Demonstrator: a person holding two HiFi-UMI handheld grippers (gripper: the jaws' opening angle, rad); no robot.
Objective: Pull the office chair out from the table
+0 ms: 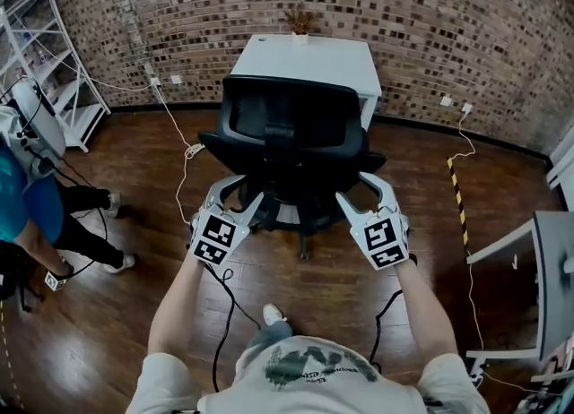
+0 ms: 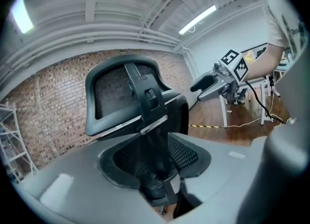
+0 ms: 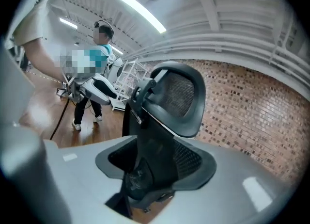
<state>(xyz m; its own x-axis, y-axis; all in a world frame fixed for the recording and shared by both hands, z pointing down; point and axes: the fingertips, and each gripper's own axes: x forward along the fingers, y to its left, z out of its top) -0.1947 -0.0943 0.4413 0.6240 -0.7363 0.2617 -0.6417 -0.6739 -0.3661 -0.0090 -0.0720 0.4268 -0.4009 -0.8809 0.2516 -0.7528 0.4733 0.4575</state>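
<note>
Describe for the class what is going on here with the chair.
A person holds a gripper in each hand and reaches toward the back of a black office chair, which stands close in front of a white table. The left gripper and right gripper flank the chair low down, jaws apart, gripping nothing yet.

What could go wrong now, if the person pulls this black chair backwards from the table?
1. The black cables hang from the left gripper and right gripper beside the person's white shoe; stepping back may snag them.
2. A white floor cable lies close to the black mesh office chair; its wheels might catch it.
</note>
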